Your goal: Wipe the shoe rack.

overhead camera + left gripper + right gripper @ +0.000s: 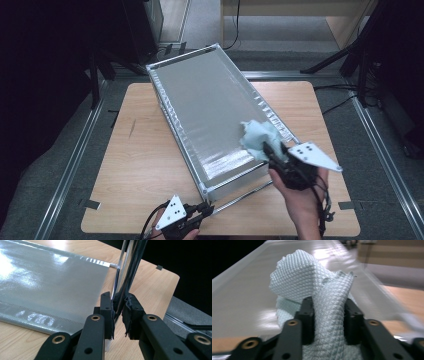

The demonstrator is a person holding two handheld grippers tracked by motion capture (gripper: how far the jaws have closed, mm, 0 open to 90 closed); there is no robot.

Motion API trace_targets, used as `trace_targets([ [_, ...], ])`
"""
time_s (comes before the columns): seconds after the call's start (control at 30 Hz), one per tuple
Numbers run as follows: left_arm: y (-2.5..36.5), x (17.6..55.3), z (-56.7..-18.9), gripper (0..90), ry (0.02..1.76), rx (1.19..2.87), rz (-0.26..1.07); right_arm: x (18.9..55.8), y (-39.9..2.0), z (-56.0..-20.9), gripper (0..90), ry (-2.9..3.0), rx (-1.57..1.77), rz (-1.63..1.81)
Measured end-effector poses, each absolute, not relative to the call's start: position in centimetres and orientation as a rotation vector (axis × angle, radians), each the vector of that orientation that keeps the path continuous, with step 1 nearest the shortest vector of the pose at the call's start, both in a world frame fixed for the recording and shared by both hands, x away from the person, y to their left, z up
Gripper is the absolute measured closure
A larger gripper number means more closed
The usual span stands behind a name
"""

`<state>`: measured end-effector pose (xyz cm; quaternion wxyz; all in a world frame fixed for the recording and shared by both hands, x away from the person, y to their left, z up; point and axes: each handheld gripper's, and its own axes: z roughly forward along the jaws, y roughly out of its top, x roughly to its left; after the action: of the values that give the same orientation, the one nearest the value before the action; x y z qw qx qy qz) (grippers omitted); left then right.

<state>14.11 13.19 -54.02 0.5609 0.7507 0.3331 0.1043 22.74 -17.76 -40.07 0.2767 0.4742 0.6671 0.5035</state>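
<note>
A crumpled pale-blue cloth (260, 137) is clamped between the jaws of the right gripper (272, 150) and rests on the top of the silver box (200, 100), near the box's right edge at its near end. The box's near lower corner frame (120, 290) is pinched by the closed left gripper (205, 209).

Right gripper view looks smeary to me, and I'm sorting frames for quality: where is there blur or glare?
Right gripper view: the silver box and background streak with motion blur, while the cloth stays fairly sharp. Left gripper view: bright glare on the box's silver side. High view: evenly lit table, dark surroundings.
</note>
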Motion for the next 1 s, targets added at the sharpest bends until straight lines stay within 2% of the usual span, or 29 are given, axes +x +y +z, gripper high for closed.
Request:
trace_targets([
  [0.07,13.1,14.1,-54.0,79.2,0.784,1.769,0.244,22.8,-18.3,-40.0,63.3,1.789,1.288,1.361],
  [0.13,13.1,14.2,-54.0,79.2,0.787,1.769,0.245,22.6,-17.8,-40.1,72.1,1.799,1.267,1.355],
  [0.2,13.0,14.2,-54.0,79.2,0.790,1.771,0.240,22.4,-16.9,-40.2,75.4,1.831,1.239,1.376],
  [0.47,12.1,14.2,-54.0,79.1,0.782,1.770,0.236,19.6,-9.9,-40.5,72.4,2.045,1.013,1.454],
  [0.57,12.2,14.2,-54.1,79.3,0.775,1.773,0.239,19.2,-9.1,-40.3,72.5,2.074,0.963,1.453],
  [0.67,12.3,14.2,-54.0,79.4,0.779,1.776,0.246,19.9,-10.5,-40.3,72.7,2.061,1.006,1.440],
  [1.0,12.8,14.5,-54.0,79.3,0.790,1.775,0.248,22.5,-19.4,-39.7,72.4,1.764,1.266,1.296],
])
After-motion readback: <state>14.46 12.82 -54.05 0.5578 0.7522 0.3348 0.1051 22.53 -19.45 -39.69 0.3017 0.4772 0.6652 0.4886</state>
